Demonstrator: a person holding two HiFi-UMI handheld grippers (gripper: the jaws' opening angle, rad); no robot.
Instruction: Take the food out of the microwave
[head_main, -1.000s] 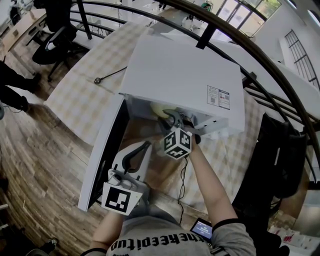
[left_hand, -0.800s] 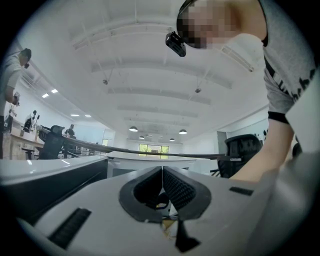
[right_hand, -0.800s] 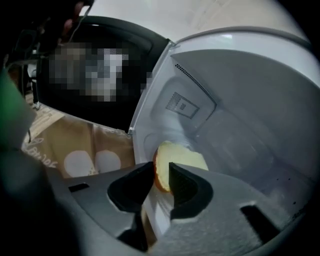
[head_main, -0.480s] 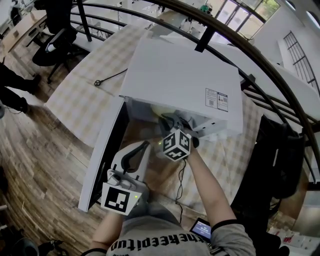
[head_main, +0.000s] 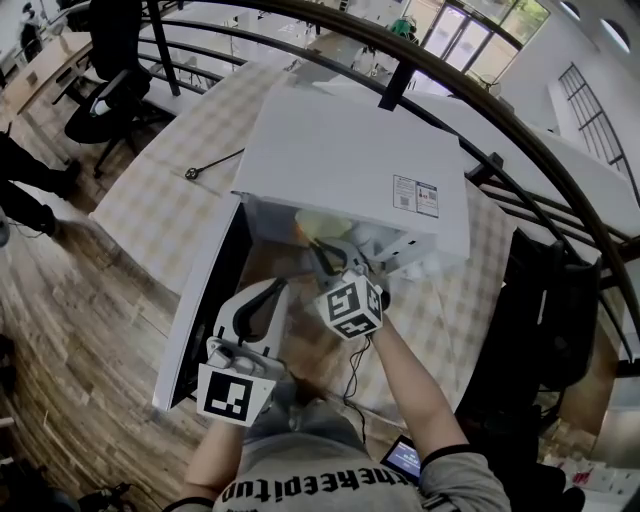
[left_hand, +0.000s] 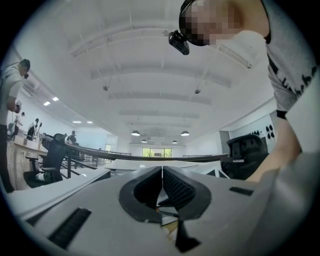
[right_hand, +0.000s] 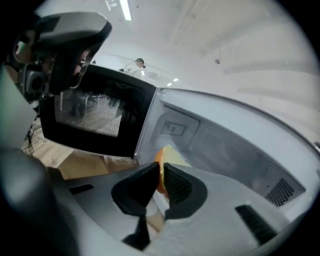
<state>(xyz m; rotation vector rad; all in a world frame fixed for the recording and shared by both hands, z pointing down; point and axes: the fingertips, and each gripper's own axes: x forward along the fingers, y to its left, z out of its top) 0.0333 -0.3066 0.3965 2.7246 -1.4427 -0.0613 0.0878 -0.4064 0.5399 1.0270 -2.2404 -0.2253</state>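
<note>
The white microwave (head_main: 350, 170) fills the upper middle of the head view, standing on a table under a checked cloth (head_main: 150, 205). Its dark-windowed door (head_main: 205, 300) hangs open toward the lower left. The food (head_main: 320, 222) is a pale yellow piece with an orange edge, just at the mouth of the cavity below the microwave's front edge. It may lie on a plate, but that edge hides too much to tell. In the right gripper view the food (right_hand: 167, 156) stands upright between the jaws of the right gripper (right_hand: 161, 172), which pinch it, with the grey cavity wall behind.

A second ago the right gripper (head_main: 324, 248) reached deeper under the front edge with its jaws wide. They have just been closing, and now clamp the food, which shows more fully than before. The left gripper (head_main: 275, 290) has kept its place at lower centre, just beside the open door. Its jaws are together with nothing between them.

A dark curved railing (head_main: 520, 110) sweeps across the upper right. A black office chair (head_main: 100, 90) sits at upper left, and a power plug with its cord (head_main: 190, 173) lies on the cloth left of the microwave. The open door flanks the right gripper's left side.
</note>
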